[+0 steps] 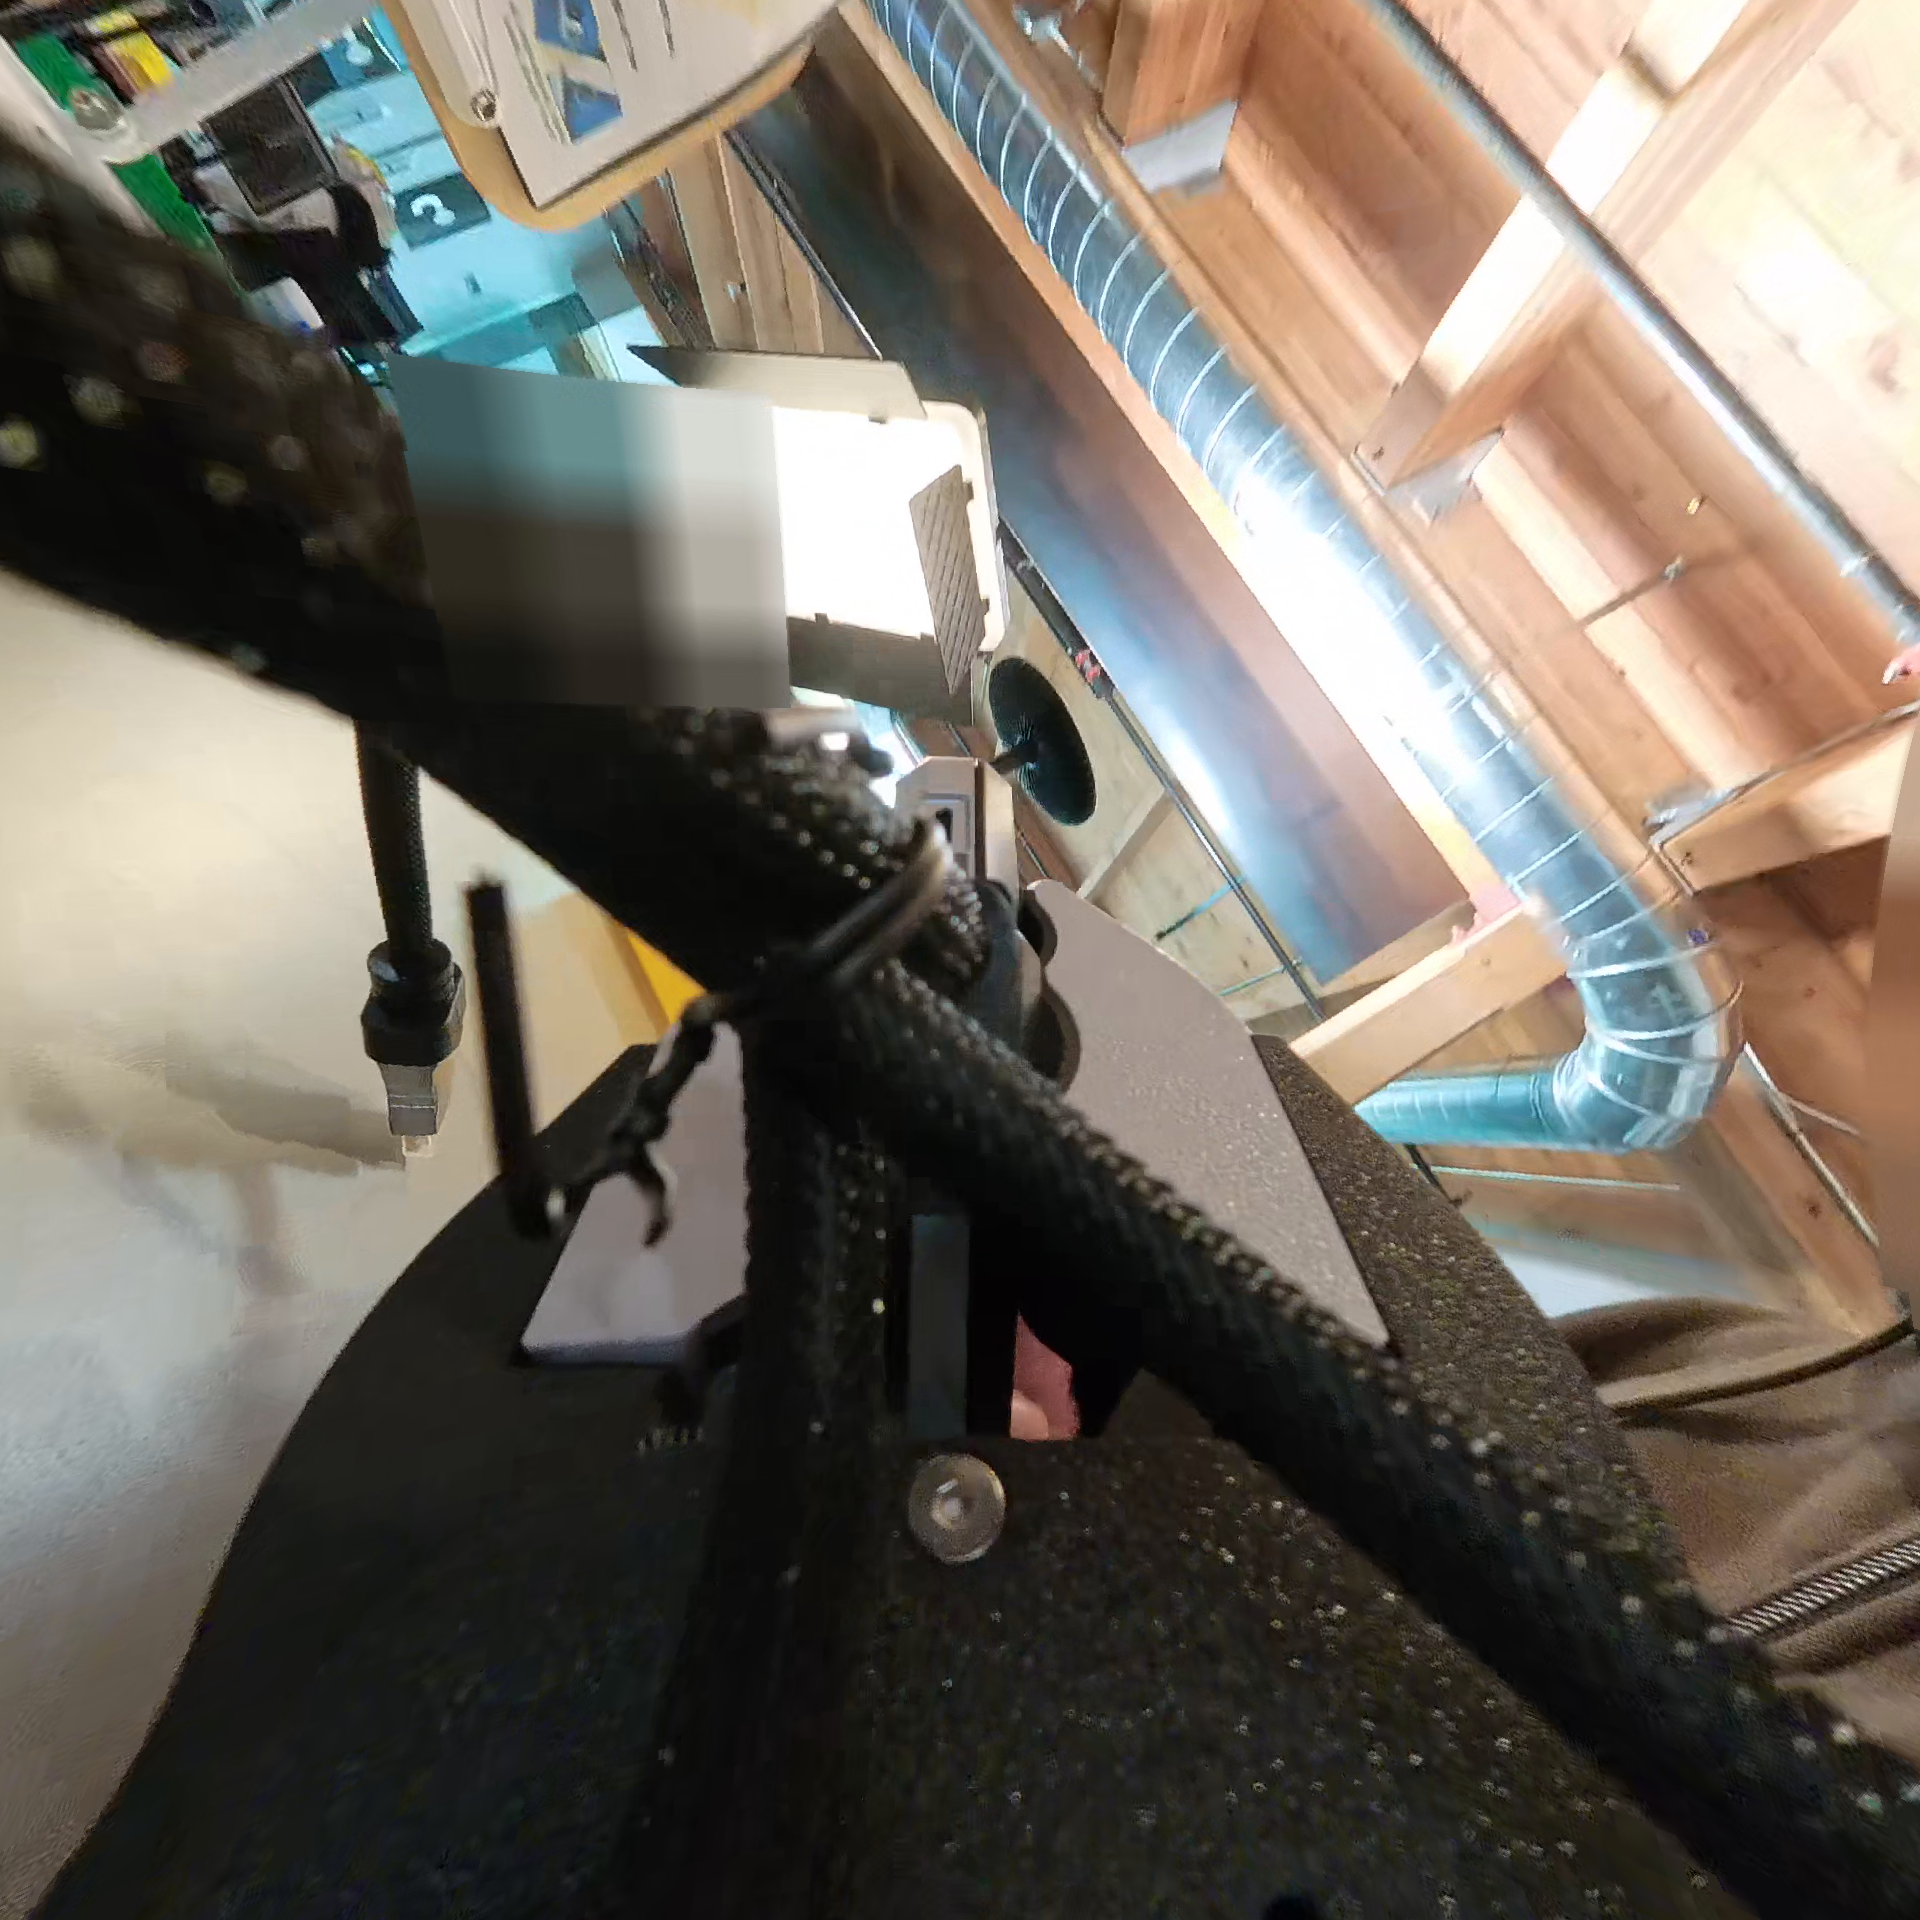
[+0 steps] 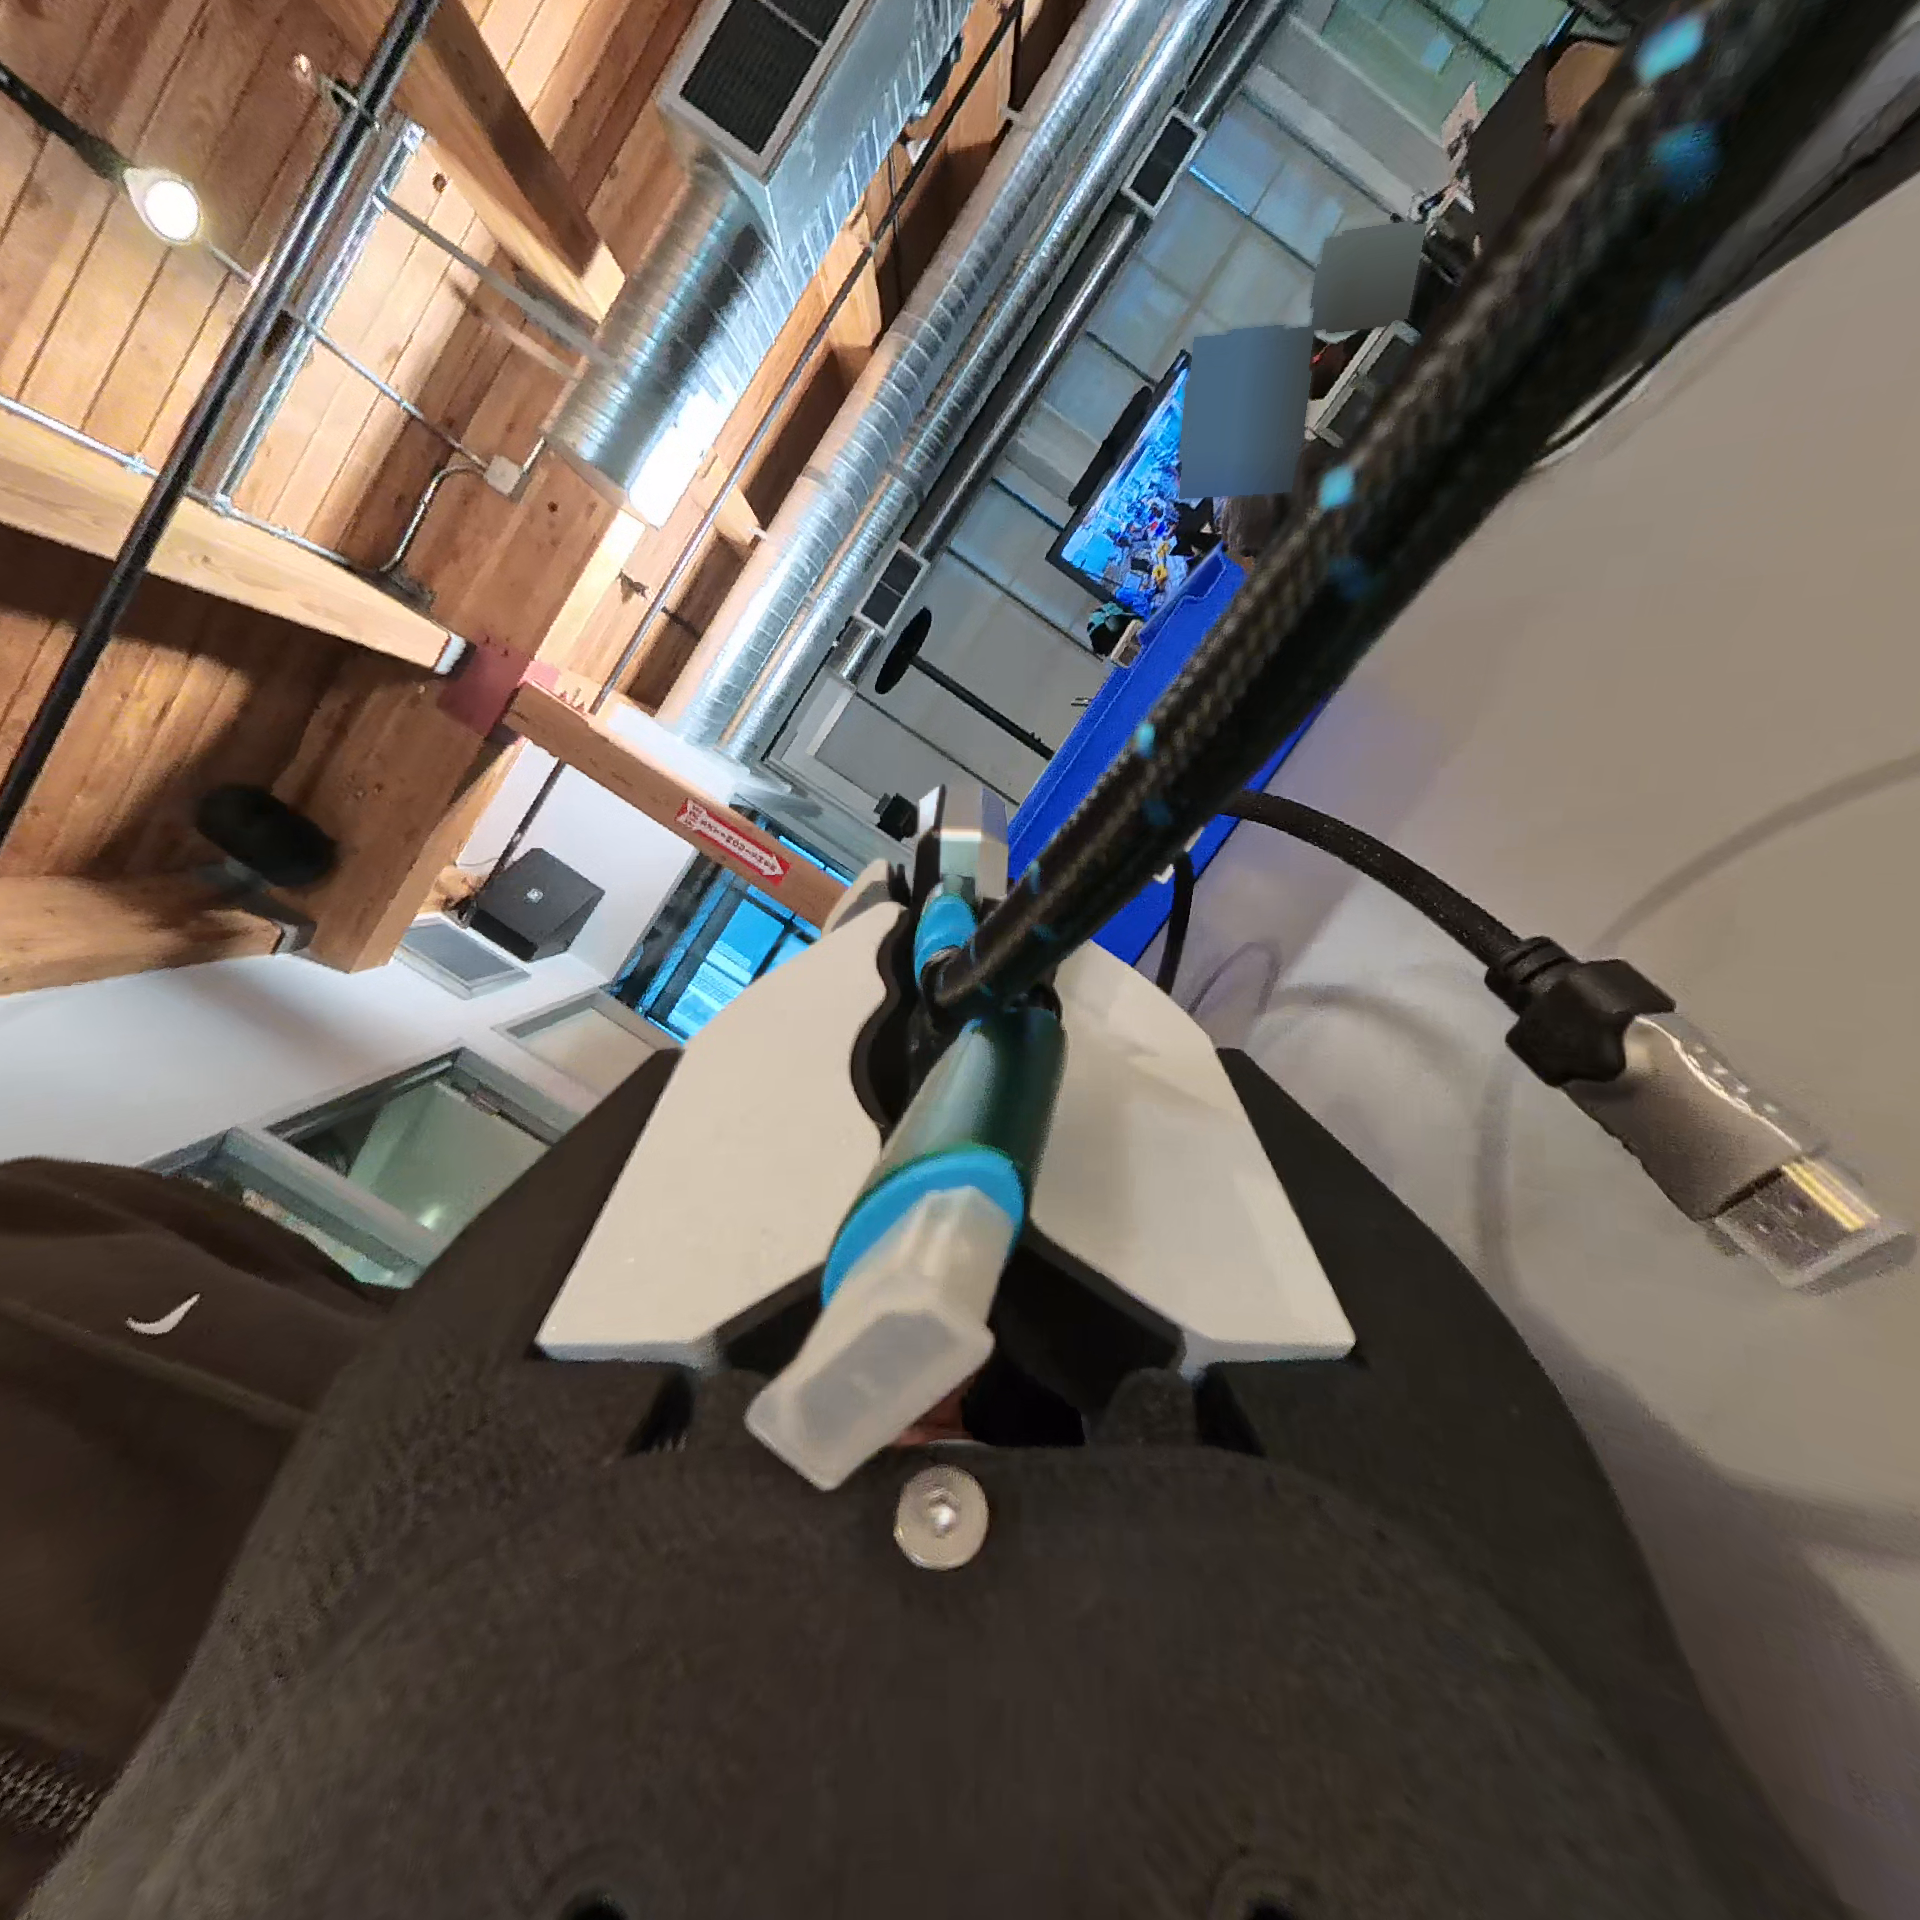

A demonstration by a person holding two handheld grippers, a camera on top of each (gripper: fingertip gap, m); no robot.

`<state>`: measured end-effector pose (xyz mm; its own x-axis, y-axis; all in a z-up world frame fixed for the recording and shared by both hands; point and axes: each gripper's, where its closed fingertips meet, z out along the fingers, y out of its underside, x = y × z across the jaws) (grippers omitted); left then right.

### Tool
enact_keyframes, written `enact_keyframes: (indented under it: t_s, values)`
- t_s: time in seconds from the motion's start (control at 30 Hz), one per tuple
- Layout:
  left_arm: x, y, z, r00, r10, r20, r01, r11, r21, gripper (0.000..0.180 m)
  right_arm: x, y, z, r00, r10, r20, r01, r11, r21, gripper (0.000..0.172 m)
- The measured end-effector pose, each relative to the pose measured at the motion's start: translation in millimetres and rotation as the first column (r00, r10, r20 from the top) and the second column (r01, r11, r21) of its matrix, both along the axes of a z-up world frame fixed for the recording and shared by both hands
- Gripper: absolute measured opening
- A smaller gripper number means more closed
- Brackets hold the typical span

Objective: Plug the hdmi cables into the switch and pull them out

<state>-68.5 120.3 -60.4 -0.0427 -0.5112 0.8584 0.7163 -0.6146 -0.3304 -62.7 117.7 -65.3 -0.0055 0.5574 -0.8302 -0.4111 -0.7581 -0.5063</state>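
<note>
The right gripper [image 2: 961, 847] pinches a black-and-blue braided cable [image 2: 1226, 686] near its capped teal connector [image 2: 914, 1247], while the left gripper [image 1: 961, 821] closes around bundled black braided cable [image 1: 790, 862], so keeping both grips firm seems wise.

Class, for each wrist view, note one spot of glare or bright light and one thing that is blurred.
Left wrist view: glare washes out the duct; the near cable is blurred. Right wrist view: a lamp flares on the wooden ceiling; the near braided cable is soft.
</note>
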Motion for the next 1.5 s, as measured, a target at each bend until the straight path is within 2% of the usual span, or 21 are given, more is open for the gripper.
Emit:
enact_keyframes:
  t_s: [0.07, 0.2, 0.33, 0.43, 0.57, 0.63, 0.67, 0.7, 0.77, 0.87, 0.93, 1.03, 1.07, 1.17, 1.3, 1.4, 1.5]
  values:
    - [-1.5, 1.9, 2.2, 1.000, 0.004, -0.004, -0.004, 1.000, -0.003, 0.021, -0.8, -0.3, 1.5, 1.000, -0.005, -0.010, 0.005, 1.000, -0.002, 0.011]
    - [-8.0, 4.3, -9.1, 0.996, 0.047, 0.080, -0.042, 0.997, -0.065, 0.021, -3.6, -1.3, -9.0, 0.995, -0.094, -0.011, 0.093, 0.993, -0.065, 0.011]
    - [-8.8, 3.2, -4.1, 0.996, 0.044, 0.077, -0.041, 0.998, -0.038, 0.021, -4.0, -2.5, -5.5, 1.000, -0.024, 0.016, 0.025, 0.999, -0.021, 0.010]
    - [-0.6, -3.8, 2.7, 1.000, -0.019, -0.005, 0.019, 1.000, 0.010, 0.021, 0.3, -7.8, 0.6, 0.995, 0.078, 0.056, -0.080, 0.996, 0.050, 0.011]
    - [-1.8, 0.0, -0.2, 1.000, -0.002, 0.023, 0.002, 1.000, -0.018, 0.020, 0.6, -5.6, -1.3, 0.999, 0.001, 0.052, -0.002, 1.000, 0.017, 0.010]
    - [-17.4, 4.0, 2.7, 0.990, 0.075, 0.116, -0.072, 0.997, -0.022, 0.045, 12.6, 1.8, 0.5, 0.992, -0.120, -0.031, 0.119, 0.993, -0.028, 0.012]
    - [-57.7, 11.5, 5.3, 0.945, 0.208, 0.252, -0.199, 0.978, -0.061, 0.057, 42.4, 17.6, 1.6, 0.966, -0.230, -0.115, 0.219, 0.971, -0.096, 0.012]
    - [-89.3, 15.4, 1.5, 0.922, 0.286, 0.260, -0.274, 0.958, -0.083, 0.069, 75.8, 32.4, -1.5, 0.937, -0.313, -0.152, 0.293, 0.945, -0.144, 0.011]
    - [-114.2, 12.4, -0.6, 0.944, 0.318, 0.090, -0.317, 0.948, -0.016, 0.093, 101.6, 35.3, -5.3, 0.954, -0.286, -0.092, 0.274, 0.954, -0.121, 0.012]
    - [-121.8, 9.0, 6.6, 0.949, 0.298, 0.098, -0.302, 0.953, 0.023, 0.096, 101.3, 15.8, 16.0, 0.973, -0.232, 0.015, 0.233, 0.972, -0.028, 0.012]
    - [-108.7, 7.0, 8.4, 0.965, 0.232, 0.121, -0.240, 0.969, 0.052, 0.097, 109.6, 5.5, 39.5, 0.970, -0.236, 0.054, 0.234, 0.972, 0.038, 0.012]
    - [-87.4, 8.1, -4.1, 0.981, 0.145, 0.127, -0.148, 0.989, 0.019, 0.094, 155.5, 0.4, 69.2, 0.949, -0.304, 0.087, 0.299, 0.952, 0.064, 0.012]
    - [-81.1, 8.1, -8.2, 0.985, 0.127, 0.115, -0.129, 0.992, 0.014, 0.022, 176.5, -1.2, 74.3, 0.937, -0.332, 0.106, 0.328, 0.943, 0.054, 0.012]
    - [-68.7, 8.1, -9.0, 0.992, 0.078, 0.095, -0.080, 0.996, 0.025, 0.022, 243.4, -9.3, 74.4, 0.903, -0.396, 0.166, 0.407, 0.913, -0.035, 0.012]
    - [-63.7, 12.8, -10.3, 0.994, 0.053, 0.100, -0.055, 0.998, 0.016, 0.022, 322.2, -14.3, 47.5, 0.857, -0.461, 0.232, 0.506, 0.838, -0.205, 0.013]
    - [-58.8, 15.8, -10.0, 0.994, 0.034, 0.099, -0.036, 0.999, 0.018, 0.022, 348.0, -6.9, 17.5, 0.869, -0.430, 0.243, 0.489, 0.818, -0.302, 0.013]
    - [-54.2, 16.7, -9.9, 0.995, 0.022, 0.099, -0.023, 1.000, 0.017, 0.022, 349.2, 2.6, -0.2, 0.900, -0.383, 0.206, 0.434, 0.825, -0.361, 0.026]
